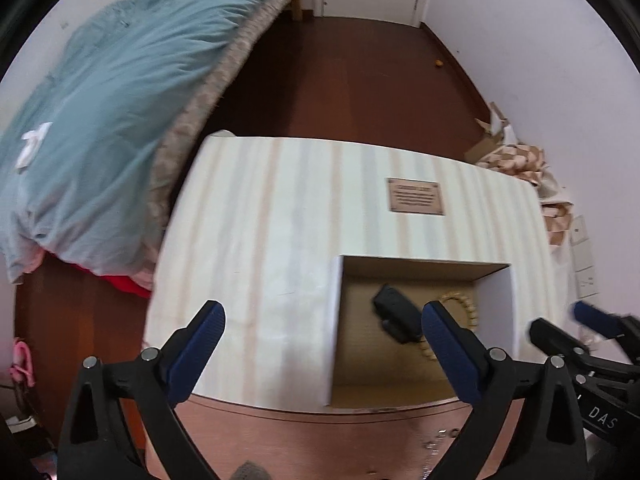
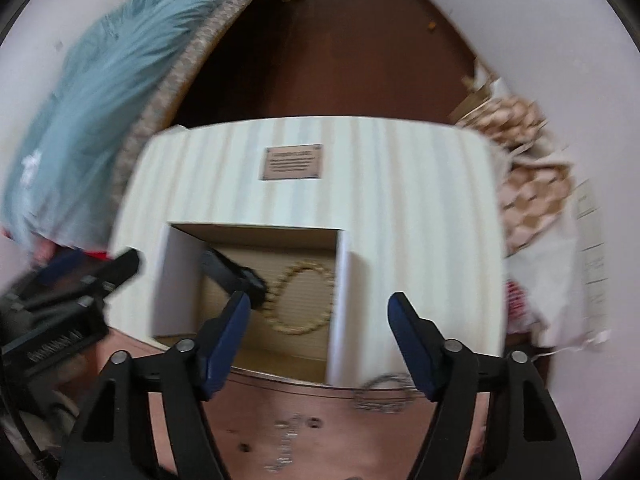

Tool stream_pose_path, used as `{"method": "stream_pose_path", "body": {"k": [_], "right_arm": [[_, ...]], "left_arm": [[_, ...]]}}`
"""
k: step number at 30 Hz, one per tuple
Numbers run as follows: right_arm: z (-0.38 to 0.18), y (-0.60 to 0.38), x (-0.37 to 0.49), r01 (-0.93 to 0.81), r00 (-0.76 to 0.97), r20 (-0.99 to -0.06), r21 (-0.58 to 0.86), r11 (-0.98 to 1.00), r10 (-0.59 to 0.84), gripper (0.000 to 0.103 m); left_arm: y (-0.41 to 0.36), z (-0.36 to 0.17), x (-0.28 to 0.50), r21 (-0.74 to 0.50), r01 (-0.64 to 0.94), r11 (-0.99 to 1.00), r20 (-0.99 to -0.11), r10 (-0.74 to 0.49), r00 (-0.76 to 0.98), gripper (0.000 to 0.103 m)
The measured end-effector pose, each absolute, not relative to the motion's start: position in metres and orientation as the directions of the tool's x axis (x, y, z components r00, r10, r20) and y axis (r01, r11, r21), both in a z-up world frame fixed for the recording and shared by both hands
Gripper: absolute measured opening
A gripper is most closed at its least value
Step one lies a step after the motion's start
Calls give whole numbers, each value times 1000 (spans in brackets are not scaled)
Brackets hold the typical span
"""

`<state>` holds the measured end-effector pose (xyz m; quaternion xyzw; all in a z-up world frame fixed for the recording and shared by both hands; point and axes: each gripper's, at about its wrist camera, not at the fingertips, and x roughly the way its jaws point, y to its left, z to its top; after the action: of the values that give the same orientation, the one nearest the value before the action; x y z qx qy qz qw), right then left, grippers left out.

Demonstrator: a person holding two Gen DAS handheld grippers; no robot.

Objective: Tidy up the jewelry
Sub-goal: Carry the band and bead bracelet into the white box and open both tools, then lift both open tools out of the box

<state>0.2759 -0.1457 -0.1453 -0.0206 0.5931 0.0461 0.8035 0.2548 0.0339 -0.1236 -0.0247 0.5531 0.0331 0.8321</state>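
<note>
A striped cream box point(image 1: 280, 216) point(image 2: 400, 184) has an open square compartment point(image 1: 416, 360) point(image 2: 272, 280). Inside lie a gold bead bracelet point(image 2: 304, 300) point(image 1: 466, 308) and a black watch point(image 1: 394, 314) point(image 2: 234, 274). A silver chain bracelet point(image 2: 382, 394) lies on the brown table just in front of the box, blurred, with smaller silver pieces point(image 2: 290, 440) nearer me. My left gripper point(image 1: 322, 338) is open and empty above the box's near edge. My right gripper point(image 2: 320, 328) is open and empty above the compartment's near right corner and the chain.
A bed with a teal duvet point(image 1: 104, 112) stands to the left. Dark brown floor point(image 1: 344, 80) lies beyond the box. Crumpled paper and cardboard point(image 1: 520, 164) are piled by the right wall. The brown table's near surface point(image 1: 320, 440) shows faint small items.
</note>
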Motion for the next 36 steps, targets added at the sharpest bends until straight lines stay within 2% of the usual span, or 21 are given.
{"method": "stream_pose_path", "body": {"k": [1, 3, 13, 18, 36], "right_arm": [[-147, -145, 272, -97, 303, -953, -15, 995, 15, 90], [-151, -144, 266, -89, 316, -948, -68, 994, -37, 95], [-148, -148, 232, -43, 352, -934, -80, 996, -60, 97], [-122, -145, 210, -28, 415, -907, -101, 995, -80, 97], [-15, -145, 108, -3, 611, -789, -84, 996, -65, 97]], "left_arm": [[35, -124, 250, 18, -87, 996, -915, 52, 399, 101], [36, -125, 241, 50, -89, 995, -901, 83, 426, 103], [30, -116, 210, 87, -82, 993, -870, 116, 480, 103], [31, -97, 187, 42, -90, 995, -854, 82, 513, 103], [30, -7, 93, 23, -72, 997, -747, 66, 662, 103]]}}
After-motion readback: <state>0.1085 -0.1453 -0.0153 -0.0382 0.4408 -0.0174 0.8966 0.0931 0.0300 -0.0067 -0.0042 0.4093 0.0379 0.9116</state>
